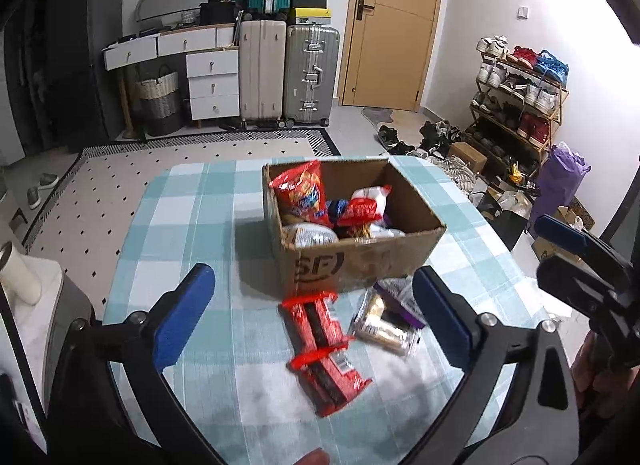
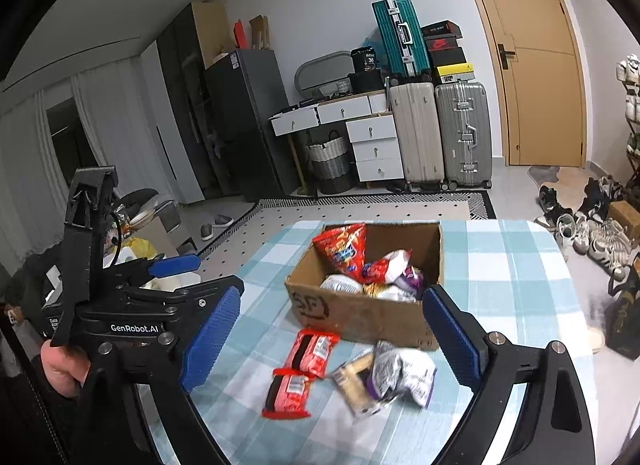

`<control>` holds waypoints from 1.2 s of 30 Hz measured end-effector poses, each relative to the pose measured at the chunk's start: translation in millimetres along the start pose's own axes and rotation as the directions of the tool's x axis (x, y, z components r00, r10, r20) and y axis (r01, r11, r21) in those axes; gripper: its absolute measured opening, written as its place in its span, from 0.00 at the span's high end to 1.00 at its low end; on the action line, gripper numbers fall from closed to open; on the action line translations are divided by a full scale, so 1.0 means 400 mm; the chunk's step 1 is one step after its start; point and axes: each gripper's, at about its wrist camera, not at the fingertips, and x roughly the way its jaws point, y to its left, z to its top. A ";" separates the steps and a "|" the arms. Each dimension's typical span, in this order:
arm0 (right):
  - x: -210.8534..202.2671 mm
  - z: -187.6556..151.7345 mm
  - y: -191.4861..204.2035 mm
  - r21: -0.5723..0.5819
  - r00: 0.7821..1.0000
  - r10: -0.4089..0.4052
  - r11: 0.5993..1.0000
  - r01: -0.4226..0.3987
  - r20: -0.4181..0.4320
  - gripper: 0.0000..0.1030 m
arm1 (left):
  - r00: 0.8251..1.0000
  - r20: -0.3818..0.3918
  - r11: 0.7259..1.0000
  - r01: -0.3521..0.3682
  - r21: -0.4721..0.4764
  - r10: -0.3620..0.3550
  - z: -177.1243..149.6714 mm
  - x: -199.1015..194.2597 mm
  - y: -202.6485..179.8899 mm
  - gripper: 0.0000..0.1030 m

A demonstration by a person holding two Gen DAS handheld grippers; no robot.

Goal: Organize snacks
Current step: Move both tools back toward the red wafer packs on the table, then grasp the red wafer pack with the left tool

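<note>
Both the left gripper [image 1: 314, 321] and right gripper [image 2: 332, 339] hover spread wide and empty above red snack packets [image 1: 322, 349] lying beside the brown cardboard box [image 1: 360, 265] mid-table.

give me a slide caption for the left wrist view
Open left gripper hovers over two red snack packs and a silver-purple packet lying before a part-filled cardboard box.

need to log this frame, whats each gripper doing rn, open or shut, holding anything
left gripper: open, holding nothing, above the red snack packs on the table.
right gripper: open, holding nothing, in front of the cardboard box.
</note>
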 end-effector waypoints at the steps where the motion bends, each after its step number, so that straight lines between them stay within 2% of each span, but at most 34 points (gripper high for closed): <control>1: -0.005 -0.010 0.003 0.000 1.000 -0.002 1.000 0.002 0.001 0.08 | 1.000 -0.001 1.000 0.002 -0.004 -0.002 -0.009 0.000 0.003 0.02; 14: -0.020 -0.137 0.015 0.007 0.999 -0.051 0.999 0.051 -0.015 0.03 | 0.997 -0.080 0.999 -0.022 -0.035 0.019 -0.161 0.060 0.010 0.01; 19: -0.005 -0.185 0.005 0.023 0.997 -0.062 0.998 0.063 -0.035 0.02 | 0.988 -0.145 0.997 -0.067 -0.044 0.060 -0.224 0.129 0.021 0.01; 21: 0.004 -0.197 0.000 0.029 0.997 -0.062 0.998 0.063 -0.047 0.02 | 0.983 -0.175 0.996 -0.062 -0.058 0.051 -0.245 0.160 0.029 0.01; 30: 0.028 -0.263 -0.010 0.044 0.993 -0.077 0.996 0.081 -0.087 0.02 | 0.968 -0.247 0.996 -0.057 -0.065 0.039 -0.291 0.260 0.015 0.01; 36: 0.041 -0.295 -0.025 0.072 0.990 -0.075 0.994 0.084 -0.118 0.02 | 0.957 -0.283 0.995 -0.080 -0.054 0.062 -0.302 0.326 -0.004 0.01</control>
